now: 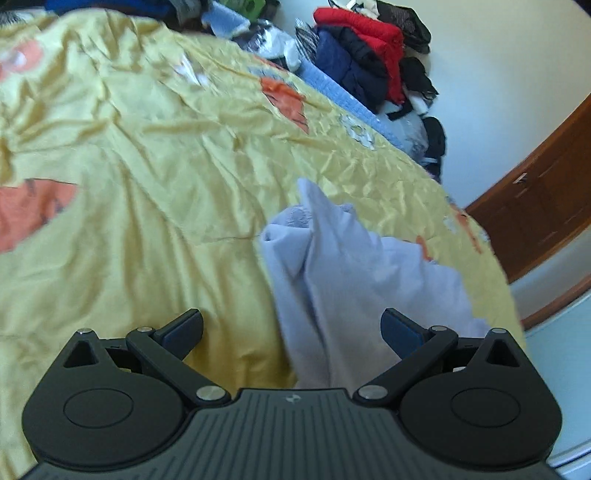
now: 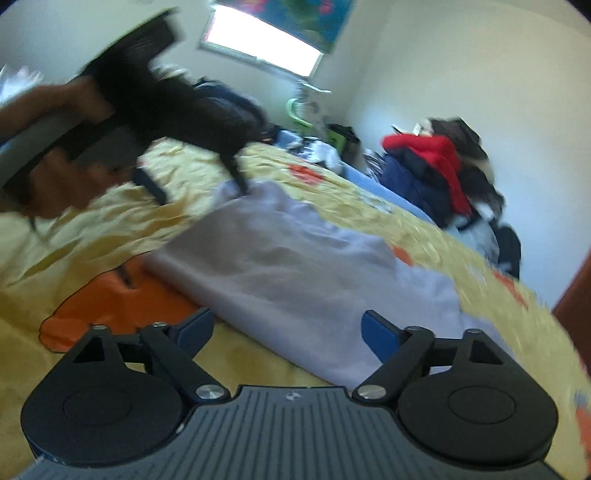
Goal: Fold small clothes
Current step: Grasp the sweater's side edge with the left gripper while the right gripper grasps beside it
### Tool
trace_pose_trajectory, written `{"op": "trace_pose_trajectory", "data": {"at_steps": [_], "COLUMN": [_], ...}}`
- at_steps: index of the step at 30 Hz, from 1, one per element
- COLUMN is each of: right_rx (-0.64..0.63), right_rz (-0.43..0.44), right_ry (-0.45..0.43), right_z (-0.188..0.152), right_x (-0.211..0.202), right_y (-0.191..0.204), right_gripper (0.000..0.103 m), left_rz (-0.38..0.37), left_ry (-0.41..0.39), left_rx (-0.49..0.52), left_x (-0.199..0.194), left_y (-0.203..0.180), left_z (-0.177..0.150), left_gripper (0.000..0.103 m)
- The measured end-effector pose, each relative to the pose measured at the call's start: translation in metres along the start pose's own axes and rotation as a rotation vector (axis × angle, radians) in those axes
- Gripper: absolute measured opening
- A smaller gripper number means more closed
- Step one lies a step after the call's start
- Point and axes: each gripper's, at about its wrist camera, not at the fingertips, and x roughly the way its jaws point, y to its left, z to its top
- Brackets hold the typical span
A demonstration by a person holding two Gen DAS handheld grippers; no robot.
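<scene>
While both tongs, left [image 1: 291, 328] and right [image 2: 288, 328], gape empty over the garment [image 2: 295, 266], next grasp an edge to fold.

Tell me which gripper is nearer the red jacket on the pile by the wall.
Hard to call. Both the left gripper and right gripper hang open over the lilac garment, far across the bed from the red jacket.
</scene>
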Motion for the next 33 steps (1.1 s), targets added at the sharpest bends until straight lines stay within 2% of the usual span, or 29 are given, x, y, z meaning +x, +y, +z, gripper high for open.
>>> {"op": "trace_pose_trajectory", "data": {"at_steps": [2,7,11,16,20,23,26,27,29,31,32,33], "right_rx": [-0.056,-0.118,-0.180,-0.257,-0.254,-0.248,-0.267,-0.284,-0.314,-0.327,-0.325,-0.322], "right_rz": [-0.009,-0.006,-0.049,-0.119,-0.124,-0.122,-0.109,-0.105,-0.103,-0.099,-0.095,-0.090], "right_ry": [0.002,0.018,0.000,-0.028,-0.033,-0.025,-0.020,-0.014,-0.012,-0.012,-0.011,-0.010], "right_z": [0.004,0.013,0.020,0.030,0.038,0.040,0.040,0.039,0.037,0.037,0.037,0.038], "right_x": [0.002,0.014,0.028,0.044,0.053,0.061,0.063,0.064,0.064,0.064,0.064,0.065], "right_y": [0.012,0.033,0.055,0.075,0.079,0.078,0.081,0.084,0.090,0.093,0.094,0.094], "right_gripper": [0.086,0.081,0.081,0.080,0.076,0.067,0.047,0.036,0.029,0.026,0.025,0.024], "left_rz": [-0.025,-0.167,-0.185,-0.249,-0.280,-0.283,-0.268,-0.259,-0.225,-0.177,-0.160,-0.147], "left_ry": [0.012,0.087,0.113,0.118,0.103,0.087,0.077,0.072,0.060,0.053,0.050,0.050], "left_rx": [0.004,-0.019,-0.002,-0.069,-0.094,-0.108,-0.076,-0.060,-0.025,-0.002,-0.005,-0.016], "left_x": [0.007,0.026,0.036,0.049,0.064,0.072,0.073,0.073,0.073,0.072,0.072,0.074], "left_y": [0.000,-0.002,-0.009,-0.001,0.000,-0.003,-0.008,-0.010,-0.013,-0.014,-0.013,-0.011], "left_z": [0.006,0.018,0.024,0.035,0.049,0.053,0.052,0.051,0.049,0.049,0.049,0.050], "left_gripper": [0.103,0.103,0.103,0.103,0.103,0.102,0.100,0.095,0.080,0.051,0.044,0.033]}}
